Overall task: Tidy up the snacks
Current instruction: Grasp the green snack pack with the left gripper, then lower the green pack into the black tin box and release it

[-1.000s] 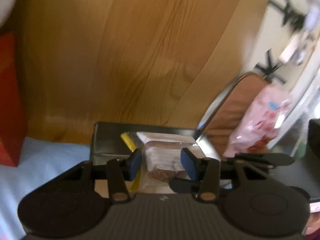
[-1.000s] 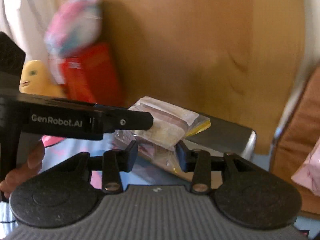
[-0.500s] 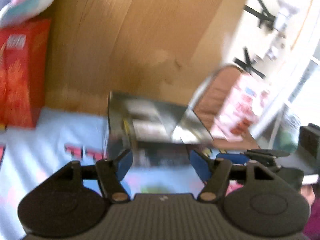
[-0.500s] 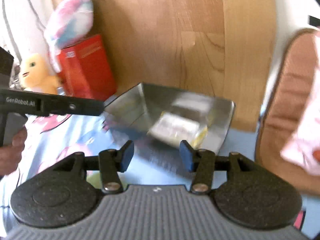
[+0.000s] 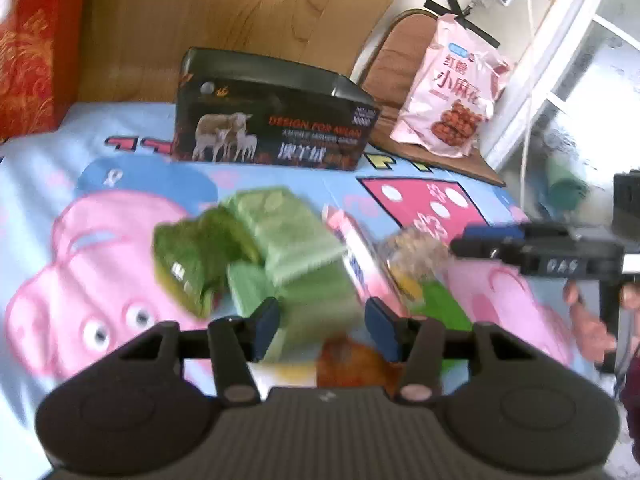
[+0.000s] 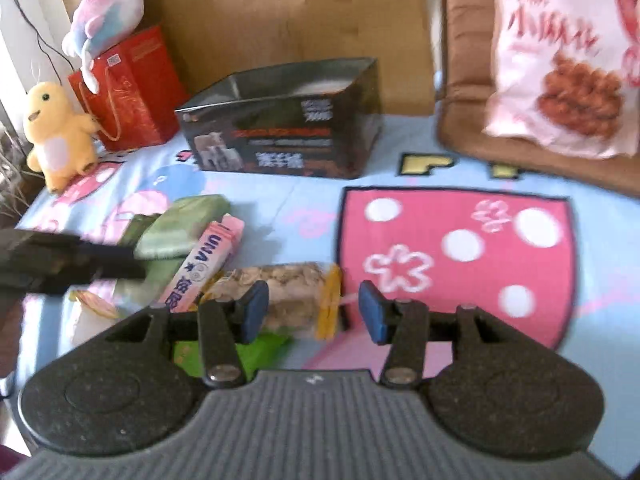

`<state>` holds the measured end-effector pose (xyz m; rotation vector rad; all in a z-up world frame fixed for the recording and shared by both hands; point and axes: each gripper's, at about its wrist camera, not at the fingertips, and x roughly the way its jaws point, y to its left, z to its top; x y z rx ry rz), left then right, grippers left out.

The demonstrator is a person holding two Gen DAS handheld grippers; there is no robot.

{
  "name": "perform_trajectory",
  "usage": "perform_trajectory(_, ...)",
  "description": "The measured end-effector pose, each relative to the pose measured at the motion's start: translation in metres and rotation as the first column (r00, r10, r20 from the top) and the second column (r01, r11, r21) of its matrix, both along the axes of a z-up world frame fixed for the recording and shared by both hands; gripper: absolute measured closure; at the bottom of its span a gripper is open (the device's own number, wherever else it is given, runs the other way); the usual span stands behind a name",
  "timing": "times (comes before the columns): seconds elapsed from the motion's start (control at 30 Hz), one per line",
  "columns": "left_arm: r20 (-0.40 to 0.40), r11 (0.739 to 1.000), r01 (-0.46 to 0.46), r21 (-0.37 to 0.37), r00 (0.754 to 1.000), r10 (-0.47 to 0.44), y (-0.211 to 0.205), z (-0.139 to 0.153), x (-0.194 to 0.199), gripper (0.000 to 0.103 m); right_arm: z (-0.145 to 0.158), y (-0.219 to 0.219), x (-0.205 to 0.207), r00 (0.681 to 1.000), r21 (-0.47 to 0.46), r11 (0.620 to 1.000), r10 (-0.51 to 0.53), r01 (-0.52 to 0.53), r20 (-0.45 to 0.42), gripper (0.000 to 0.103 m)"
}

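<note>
A pile of snacks lies on the cartoon bedsheet: green packets (image 5: 280,232) (image 6: 180,228), a pink box (image 5: 360,264) (image 6: 208,264) and a clear packet of biscuits (image 5: 416,248) (image 6: 280,288). Behind it stands the open black box (image 5: 276,132) (image 6: 288,136). My left gripper (image 5: 324,330) hovers low over the pile. Its jaws are closing, with a blurred green packet between the pads, which do not press on it. My right gripper (image 6: 312,312) is open just above the biscuit packet, holding nothing.
A red gift bag (image 5: 32,48) (image 6: 128,92) and plush toys (image 6: 56,132) stand at the back left. A pink snack bag (image 5: 448,88) (image 6: 560,60) leans on a brown chair cushion (image 5: 396,64) at the right. A wooden headboard (image 5: 200,12) backs the box.
Both grippers drew back from the black box and sank toward the snack pile. The left gripper let go of the clear packet it held over the box.
</note>
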<state>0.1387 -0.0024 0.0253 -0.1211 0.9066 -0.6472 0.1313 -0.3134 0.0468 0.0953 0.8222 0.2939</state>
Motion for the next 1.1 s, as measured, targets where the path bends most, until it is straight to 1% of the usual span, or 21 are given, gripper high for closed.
perform_trajectory(0.07, 0.01, 0.999, -0.031, -0.02, 0.999, 0.032, 0.015, 0.007, -0.005, 0.053, 0.008, 0.001, -0.011, 0.999, -0.02, 1.0, 0.024, -0.023, 0.049, 0.05)
perform_trajectory(0.13, 0.022, 0.996, -0.075, -0.04, 0.997, 0.076, 0.03, 0.016, -0.004, 0.053, 0.017, 0.004, -0.027, 0.993, -0.024, 0.997, 0.077, -0.075, 0.092, 0.05)
perform_trajectory(0.23, 0.016, 0.988, -0.135, -0.07, 0.99, 0.137, 0.038, 0.027, 0.015, 0.053, 0.021, 0.02, -0.037, 0.98, -0.059, 0.987, 0.156, -0.15, 0.125, 0.05)
perform_trajectory(0.3, -0.003, 0.983, -0.152, -0.1, 0.988, 0.153, 0.038, 0.032, 0.03, 0.053, 0.02, 0.036, -0.031, 0.968, -0.075, 0.978, 0.205, -0.196, 0.143, 0.05)
perform_trajectory(0.37, -0.021, 0.981, -0.147, -0.125, 0.989, 0.145, 0.034, 0.033, 0.041, 0.053, 0.019, 0.053, -0.023, 0.958, -0.087, 0.968, 0.248, -0.237, 0.147, 0.05)
perform_trajectory(0.43, -0.052, 0.98, -0.146, -0.135, 0.989, 0.14, 0.028, 0.03, 0.052, 0.053, 0.016, 0.075, -0.012, 0.936, -0.129, 0.945, 0.317, -0.299, 0.152, 0.05)
perform_trajectory(0.47, -0.066, 0.981, -0.14, -0.137, 0.989, 0.132, 0.026, 0.028, 0.058, 0.053, 0.014, 0.084, -0.004, 0.924, -0.148, 0.932, 0.351, -0.33, 0.149, 0.05)
perform_trajectory(0.57, -0.12, 0.984, -0.131, -0.119, 0.986, 0.117, 0.016, 0.013, 0.07, 0.051, 0.008, 0.102, 0.02, 0.911, -0.164, 0.912, 0.395, -0.375, 0.118, 0.049)
perform_trajectory(0.7, -0.168, 0.985, -0.116, -0.124, 0.981, 0.095, 0.008, -0.006, 0.08, 0.051, -0.003, 0.119, 0.054, 0.893, -0.136, 0.887, 0.449, -0.441, 0.03, 0.035)
perform_trajectory(0.73, -0.179, 0.985, -0.115, -0.125, 0.98, 0.092, 0.006, -0.011, 0.083, 0.054, -0.01, 0.123, 0.063, 0.882, -0.145, 0.872, 0.472, -0.468, -0.01, 0.032)
perform_trajectory(0.77, -0.191, 0.986, -0.109, -0.124, 0.978, 0.084, 0.002, -0.015, 0.086, 0.056, -0.014, 0.125, 0.067, 0.871, -0.144, 0.86, 0.49, -0.489, -0.031, 0.028)
perform_trajectory(0.8, -0.208, 0.988, -0.095, -0.124, 0.976, 0.068, -0.003, -0.021, 0.088, 0.062, -0.016, 0.125, 0.07, 0.863, -0.125, 0.855, 0.504, -0.504, -0.027, 0.027)
perform_trajectory(0.83, -0.202, 0.988, -0.099, -0.117, 0.977, 0.074, -0.006, -0.023, 0.089, 0.062, -0.018, 0.124, 0.076, 0.857, -0.094, 0.852, 0.514, -0.516, -0.039, 0.027)
perform_trajectory(0.9, -0.179, 0.991, -0.087, -0.099, 0.981, 0.068, -0.01, -0.021, 0.088, 0.063, -0.021, 0.118, 0.084, 0.861, -0.03, 0.861, 0.506, -0.508, -0.055, 0.031)
perform_trajectory(0.93, -0.184, 0.99, -0.09, -0.107, 0.98, 0.069, -0.01, -0.019, 0.088, 0.063, -0.021, 0.116, 0.083, 0.865, -0.021, 0.865, 0.5, -0.501, -0.041, 0.032)
perform_trajectory(1.0, -0.196, 0.987, -0.093, -0.133, 0.978, 0.066, -0.009, -0.013, 0.089, 0.063, -0.021, 0.109, 0.078, 0.881, 0.004, 0.881, 0.473, -0.473, -0.019, 0.04)
perform_trajectory(1.07, -0.155, 0.987, -0.084, -0.14, 0.986, 0.062, -0.012, 0.0, 0.089, 0.063, -0.018, 0.103, 0.074, 0.899, 0.028, 0.899, 0.438, -0.438, -0.001, 0.041)
perform_trajectory(1.1, -0.131, 0.986, -0.082, -0.144, 0.989, 0.063, -0.013, 0.008, 0.089, 0.063, -0.012, 0.101, 0.069, 0.904, 0.024, 0.904, 0.426, -0.426, 0.027, 0.041)
